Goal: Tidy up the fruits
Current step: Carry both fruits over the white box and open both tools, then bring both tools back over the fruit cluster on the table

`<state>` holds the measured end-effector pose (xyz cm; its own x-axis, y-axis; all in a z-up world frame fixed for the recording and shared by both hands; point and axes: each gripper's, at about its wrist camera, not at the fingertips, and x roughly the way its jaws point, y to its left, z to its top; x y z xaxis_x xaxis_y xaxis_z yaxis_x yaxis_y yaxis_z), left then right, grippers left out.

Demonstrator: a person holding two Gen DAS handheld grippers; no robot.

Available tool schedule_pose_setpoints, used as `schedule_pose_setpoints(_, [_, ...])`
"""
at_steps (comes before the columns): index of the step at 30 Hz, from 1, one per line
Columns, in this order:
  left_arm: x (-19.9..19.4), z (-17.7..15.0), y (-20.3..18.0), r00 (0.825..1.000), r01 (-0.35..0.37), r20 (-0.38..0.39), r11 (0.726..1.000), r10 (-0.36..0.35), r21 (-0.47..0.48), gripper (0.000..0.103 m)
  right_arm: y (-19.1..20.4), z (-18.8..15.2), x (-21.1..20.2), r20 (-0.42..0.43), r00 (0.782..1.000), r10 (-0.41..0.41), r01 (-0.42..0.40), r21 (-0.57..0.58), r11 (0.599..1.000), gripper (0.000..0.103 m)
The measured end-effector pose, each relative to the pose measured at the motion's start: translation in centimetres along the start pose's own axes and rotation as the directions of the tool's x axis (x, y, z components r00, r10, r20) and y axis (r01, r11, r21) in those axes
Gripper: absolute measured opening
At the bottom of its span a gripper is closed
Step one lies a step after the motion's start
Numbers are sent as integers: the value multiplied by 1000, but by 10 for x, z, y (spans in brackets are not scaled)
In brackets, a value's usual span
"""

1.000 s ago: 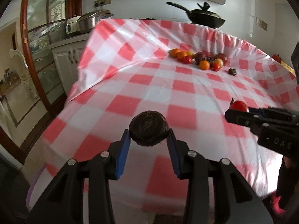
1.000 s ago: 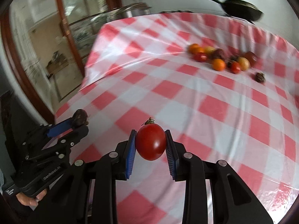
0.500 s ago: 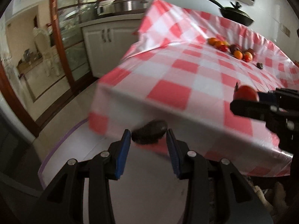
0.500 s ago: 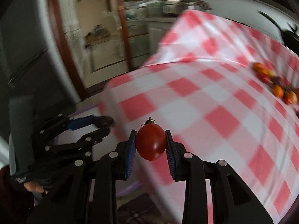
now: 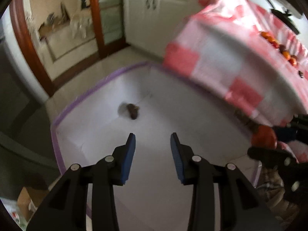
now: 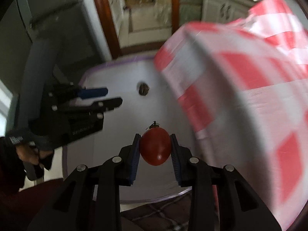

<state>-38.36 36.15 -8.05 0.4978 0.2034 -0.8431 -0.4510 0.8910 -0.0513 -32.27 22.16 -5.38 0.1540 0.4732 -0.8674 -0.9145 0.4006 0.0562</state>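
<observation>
A small dark fruit point(image 5: 132, 110) shows blurred against the white bottom of a purple-rimmed container point(image 5: 92, 94) on the floor; I cannot tell if it is at rest. My left gripper point(image 5: 153, 134) hangs above it, jaws opening with nothing between them. My right gripper point(image 6: 155, 134) is shut on a red tomato point(image 6: 155, 146) over the same container point(image 6: 119, 63), beside the table's hanging cloth. The right wrist view also has the dark fruit point(image 6: 143, 89) and the left gripper point(image 6: 113, 96) at the left. The tomato point(image 5: 262, 136) appears at the right edge of the left wrist view.
The red-and-white checked tablecloth point(image 5: 221, 48) overhangs the container on the right, with several more fruits point(image 5: 277, 44) far back on it. White cabinets point(image 5: 154, 15) and a wooden door frame point(image 5: 94, 13) stand beyond. A person's hand point(image 6: 28, 154) grips the left tool.
Both grippers swung off the table edge and down over the floor container. The left one let go of the dark fruit, which now is in the container. The right one kept the tomato.
</observation>
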Motion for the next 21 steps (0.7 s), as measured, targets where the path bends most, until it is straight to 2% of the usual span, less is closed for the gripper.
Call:
schedule_pose_setpoints(3, [9,-4,11,999,-34,-38,999,32,-40,71,14,0,31,-85,996,37,-40,-31,999,32])
schedule_pose_setpoints(4, [10,-5,15,998,-46,-40,998,44,-52,73,17,0,37,-102,994,44,-48,-37,998,34])
schedule_pose_setpoints(6, [11,-3,17,997,-61,-39,996,59,-61,84,24,-1,46,-118,992,45,-52,-50,997,47])
schedule_pose_setpoints(7, [11,-3,18,997,-75,-40,995,73,-62,90,26,-1,47,-119,991,52,-59,-53,997,66])
schedule_pose_setpoints(8, [13,-3,21,994,-102,-40,993,100,-65,92,27,-3,46,-118,991,68,-74,-50,996,74])
schedule_pose_setpoints(12, [10,3,26,986,-166,-24,983,165,-83,93,17,-3,31,-85,992,92,-95,-31,995,74])
schedule_pose_setpoints(14, [-2,9,22,979,-198,27,975,202,-99,93,10,-2,16,-49,994,100,-101,-14,995,74])
schedule_pose_setpoints(16, [-23,18,16,961,-225,140,969,238,-104,94,5,-2,-4,-7,993,116,-116,4,993,74])
schedule_pose_setpoints(18, [-52,28,4,923,-248,278,963,268,-104,102,-1,-2,-33,59,992,110,-110,0,994,74])
schedule_pose_setpoints(20, [-79,41,-12,885,-250,382,964,265,-89,102,-8,-1,-70,147,986,73,-72,-12,997,80])
schedule_pose_setpoints(21, [-87,48,-20,877,-244,409,967,252,-74,102,-15,-2,-89,195,980,48,-48,-4,999,83])
